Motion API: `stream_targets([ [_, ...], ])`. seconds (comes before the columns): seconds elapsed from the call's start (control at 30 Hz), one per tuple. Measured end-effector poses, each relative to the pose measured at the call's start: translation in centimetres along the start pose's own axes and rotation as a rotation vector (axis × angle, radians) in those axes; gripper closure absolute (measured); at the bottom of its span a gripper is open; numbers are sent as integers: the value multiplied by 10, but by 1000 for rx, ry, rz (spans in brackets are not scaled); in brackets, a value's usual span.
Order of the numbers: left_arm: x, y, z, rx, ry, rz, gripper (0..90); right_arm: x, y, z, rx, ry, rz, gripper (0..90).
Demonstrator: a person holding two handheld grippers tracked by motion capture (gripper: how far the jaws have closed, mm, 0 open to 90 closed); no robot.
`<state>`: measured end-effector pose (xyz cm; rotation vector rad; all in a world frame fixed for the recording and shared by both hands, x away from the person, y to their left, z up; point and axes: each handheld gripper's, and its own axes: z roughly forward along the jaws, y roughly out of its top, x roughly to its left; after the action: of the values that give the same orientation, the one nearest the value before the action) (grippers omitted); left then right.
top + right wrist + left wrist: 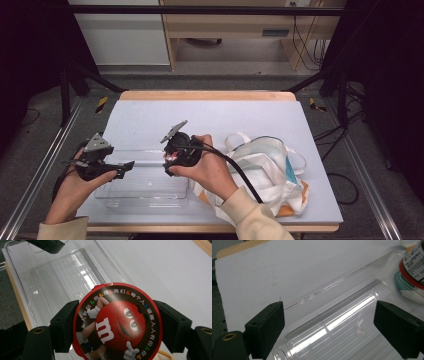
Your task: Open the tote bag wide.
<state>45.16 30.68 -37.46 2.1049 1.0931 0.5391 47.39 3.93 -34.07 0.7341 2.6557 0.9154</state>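
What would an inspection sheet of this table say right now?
Surface: pale grey mat on a wooden table.
Job's things: round red candy tin; clear plastic tray, nothing in it.
Clutter: white cloth bag at the right.
Grippers: right gripper shut on the tin, over the tray's edge; left gripper open over the tray.
Cables: black cable trailing from the right gripper.
Surroundings: wooden furniture, floor wires.

Cream sleeves (pixel 250 217), black left gripper (pixel 125 169), grey three-cornered plate (pixel 173 131), thick black cable (pixel 240 172)
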Motion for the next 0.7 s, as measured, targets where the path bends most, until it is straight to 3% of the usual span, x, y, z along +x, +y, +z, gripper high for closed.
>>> stream_targets([
  [0.7, 0, -1, 2, 10, -7, 5, 100, 8, -4, 15, 36, 15, -24, 260],
])
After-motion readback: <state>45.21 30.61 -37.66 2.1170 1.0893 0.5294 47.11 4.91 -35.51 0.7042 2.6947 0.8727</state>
